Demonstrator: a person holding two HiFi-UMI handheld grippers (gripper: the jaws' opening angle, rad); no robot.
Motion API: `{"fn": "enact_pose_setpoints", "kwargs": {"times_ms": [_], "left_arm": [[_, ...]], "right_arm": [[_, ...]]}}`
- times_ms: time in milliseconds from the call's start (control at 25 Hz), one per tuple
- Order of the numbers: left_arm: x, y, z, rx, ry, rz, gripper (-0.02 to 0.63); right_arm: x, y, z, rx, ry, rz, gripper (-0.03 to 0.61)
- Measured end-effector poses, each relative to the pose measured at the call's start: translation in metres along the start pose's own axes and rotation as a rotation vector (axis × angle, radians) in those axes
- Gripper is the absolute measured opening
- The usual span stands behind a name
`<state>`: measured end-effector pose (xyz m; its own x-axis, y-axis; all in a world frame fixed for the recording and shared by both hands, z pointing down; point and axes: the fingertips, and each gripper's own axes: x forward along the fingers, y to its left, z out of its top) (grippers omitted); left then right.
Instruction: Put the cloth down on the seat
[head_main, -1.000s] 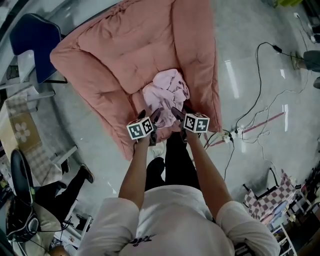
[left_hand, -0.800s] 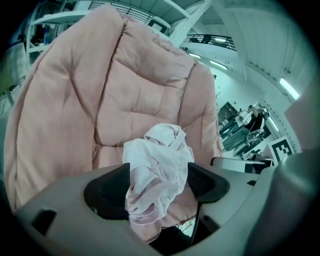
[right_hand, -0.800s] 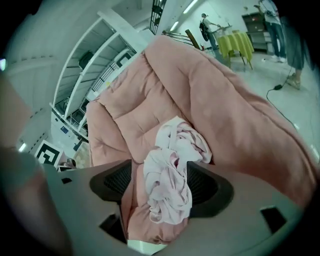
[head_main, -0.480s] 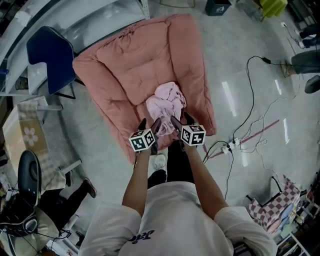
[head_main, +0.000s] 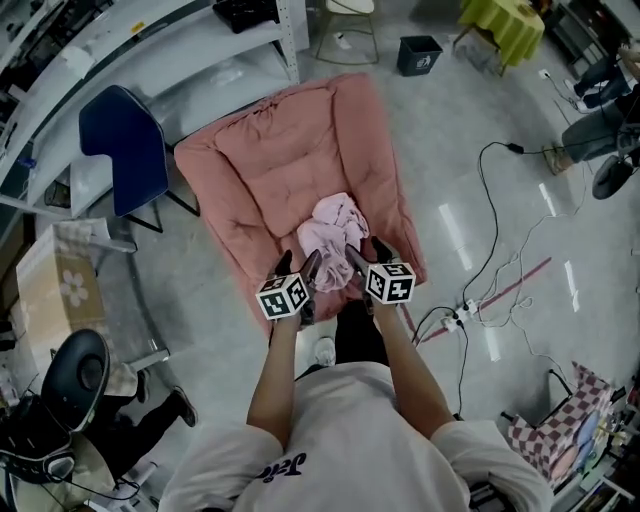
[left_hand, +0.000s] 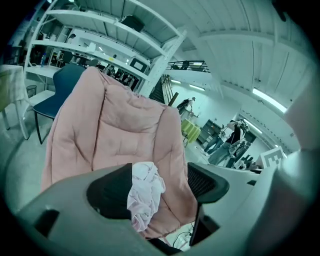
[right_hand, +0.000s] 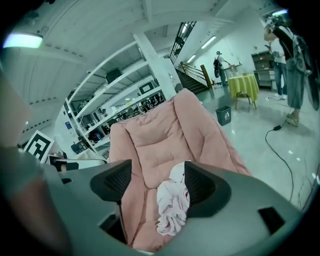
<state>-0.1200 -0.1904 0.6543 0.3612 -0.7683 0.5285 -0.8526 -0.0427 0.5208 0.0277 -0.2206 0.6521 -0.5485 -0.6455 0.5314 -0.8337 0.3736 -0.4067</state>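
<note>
Head view shows the cloth (head_main: 333, 240), a pale pink crumpled bunch with deep folds, lying on the seat of the padded chair (head_main: 290, 150), toward the cushion's front edge and lighter than the salmon quilting around it. The person stands at the front of the chair with both forearms stretched forward and side by side, so that the 2 grippers sit close together and point at the cloth's near edge. The left gripper (head_main: 300, 264) has its 2 jaws spread wide; in the left gripper view the left gripper (left_hand: 160, 186) frames the cloth (left_hand: 143, 196) in the gap, part of it hidden behind 1 jaw, and the fabric rests on the chair (left_hand: 120, 125) beyond the tips, not clamped. The right gripper (head_main: 365, 252) is likewise spread; in the right gripper view the right gripper (right_hand: 157, 182) holds nothing, and the cloth (right_hand: 172, 206) lies heaped on the chair (right_hand: 160, 135), beyond its jaws.
</note>
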Motion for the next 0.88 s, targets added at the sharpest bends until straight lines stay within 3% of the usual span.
{"fn": "enact_pose_setpoints", "kwargs": {"times_ms": [320, 520, 880], "left_arm": [[-0.032, -0.023, 0.027, 0.069, -0.049, -0.058, 0.356], [-0.052, -0.034, 0.049, 0.163, -0.1, -0.06, 0.342], [-0.094, -0.058, 0.094, 0.293, -0.221, -0.061, 0.291]], "right_arm": [[-0.038, 0.04, 0.043, -0.104, -0.095, 0.03, 0.336], [-0.053, 0.057, 0.062, -0.18, -0.149, 0.007, 0.336], [-0.088, 0.083, 0.115, -0.193, -0.299, -0.011, 0.336]]}}
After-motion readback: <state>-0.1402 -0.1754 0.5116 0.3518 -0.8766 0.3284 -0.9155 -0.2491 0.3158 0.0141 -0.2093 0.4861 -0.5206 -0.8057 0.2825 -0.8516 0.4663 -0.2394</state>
